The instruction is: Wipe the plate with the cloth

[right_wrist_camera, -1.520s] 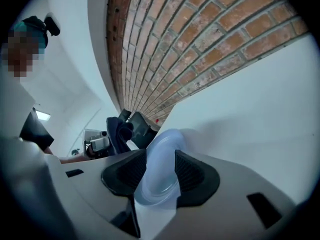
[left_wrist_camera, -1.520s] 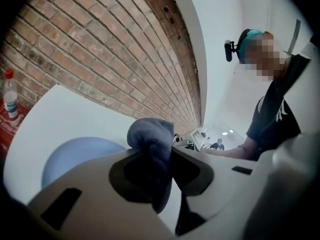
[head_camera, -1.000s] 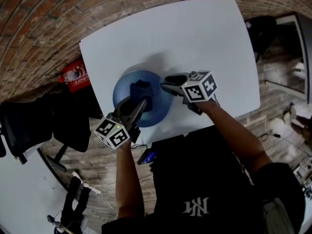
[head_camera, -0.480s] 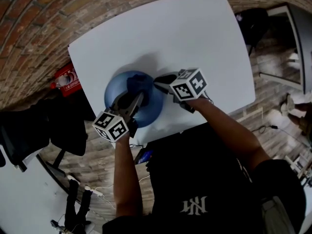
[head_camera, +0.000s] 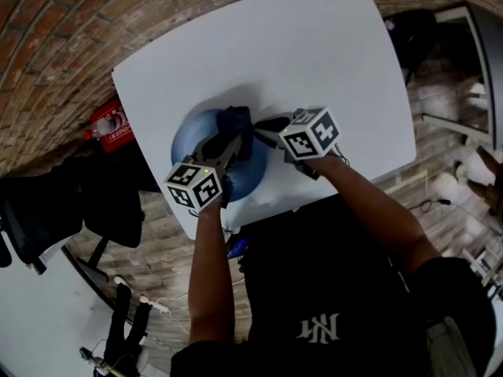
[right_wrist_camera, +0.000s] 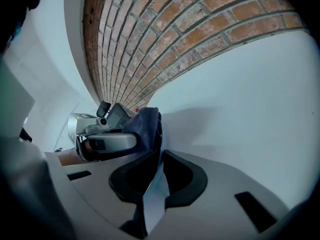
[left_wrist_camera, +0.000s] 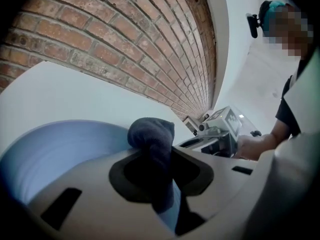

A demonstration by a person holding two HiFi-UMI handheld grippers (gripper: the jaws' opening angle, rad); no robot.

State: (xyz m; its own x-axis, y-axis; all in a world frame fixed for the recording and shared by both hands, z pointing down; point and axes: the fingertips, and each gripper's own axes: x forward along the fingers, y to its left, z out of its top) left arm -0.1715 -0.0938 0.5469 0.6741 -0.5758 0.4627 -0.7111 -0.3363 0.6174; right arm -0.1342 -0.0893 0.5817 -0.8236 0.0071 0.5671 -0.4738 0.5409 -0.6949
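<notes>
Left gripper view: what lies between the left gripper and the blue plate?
The dark cloth, pinched by the left gripper, hangs between it and the plate. The left gripper view shows this.

a white, round-cornered tabletop (head_camera: 314, 61) stands before a red brick wall (head_camera: 63, 22). the brownish patterned floor (head_camera: 165, 265) lies around it, with a black office chair (head_camera: 47, 210) at the left, a red box (head_camera: 114, 124) near the table's left edge, and loose cables (head_camera: 149, 309) lying lower down.

White table (head_camera: 314, 53), brick wall (head_camera: 47, 22) behind; red item (head_camera: 110, 124), blk chair (head_camera: 31, 210) left.
</notes>
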